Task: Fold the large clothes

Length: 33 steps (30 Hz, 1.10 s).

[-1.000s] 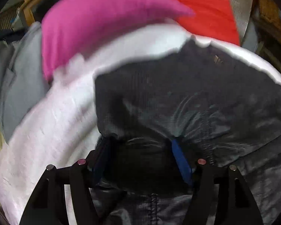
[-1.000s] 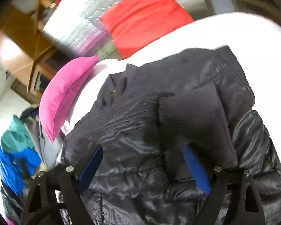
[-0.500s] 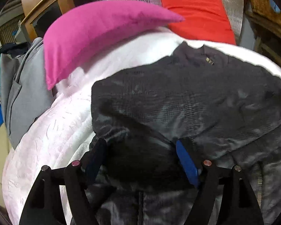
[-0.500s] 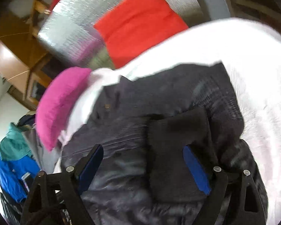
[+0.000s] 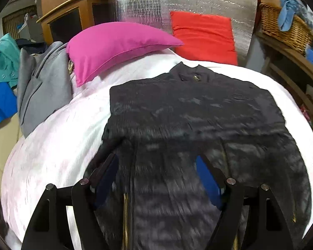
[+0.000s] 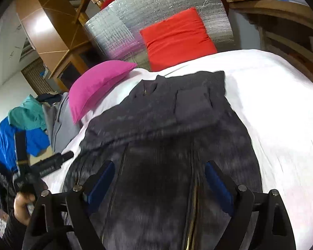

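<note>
Dark jacket (image 5: 194, 112) spread flat on the white bedding (image 5: 58, 137), under and ahead of both grippers.

The left gripper (image 5: 156, 179), its jaws just opened wider, hangs empty above the jacket's lower half; the right gripper (image 6: 159, 185) stands wide over the zipper, gripping nothing. The collar lies farthest ahead, near the pink pillow (image 5: 114, 43).
</note>
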{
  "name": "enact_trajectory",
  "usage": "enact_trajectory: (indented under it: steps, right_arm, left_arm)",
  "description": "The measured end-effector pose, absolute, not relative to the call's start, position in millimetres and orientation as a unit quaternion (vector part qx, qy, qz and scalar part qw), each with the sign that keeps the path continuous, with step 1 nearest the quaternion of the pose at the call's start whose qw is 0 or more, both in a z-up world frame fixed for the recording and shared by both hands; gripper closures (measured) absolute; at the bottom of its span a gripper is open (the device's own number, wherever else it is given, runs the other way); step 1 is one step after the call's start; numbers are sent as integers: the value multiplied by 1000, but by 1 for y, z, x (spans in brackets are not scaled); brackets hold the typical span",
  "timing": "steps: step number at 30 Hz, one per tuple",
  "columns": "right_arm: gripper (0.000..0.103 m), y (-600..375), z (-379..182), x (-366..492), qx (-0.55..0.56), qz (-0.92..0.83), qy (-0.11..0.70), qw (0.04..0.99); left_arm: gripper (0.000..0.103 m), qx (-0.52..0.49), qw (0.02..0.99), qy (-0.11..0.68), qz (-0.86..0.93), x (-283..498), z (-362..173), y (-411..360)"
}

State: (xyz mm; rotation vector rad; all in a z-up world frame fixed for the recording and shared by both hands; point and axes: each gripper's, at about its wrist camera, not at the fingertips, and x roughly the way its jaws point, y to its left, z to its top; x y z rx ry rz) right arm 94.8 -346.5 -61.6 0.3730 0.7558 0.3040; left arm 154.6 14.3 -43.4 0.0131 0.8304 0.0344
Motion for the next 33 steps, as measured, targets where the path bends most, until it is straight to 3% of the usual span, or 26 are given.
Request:
enact_trajectory:
  steps: [7,17,24,33]
  right_arm:
    - [11,-348,-84,21,207,147,375,892]
    - [11,-341,-84,-3,230,160,372,885]
    - [11,-339,-90,50,277,157,388,865]
    - [11,-345,-88,192,350,145,390,839]
  left_arm:
    - [25,-1,912,410,8,97,-47,4]
    - [25,6,906,423,8,62,-59,5]
    - [25,-18,901,433,4,97,-75,16]
    - [25,-27,900,434,21,211,-85,15]
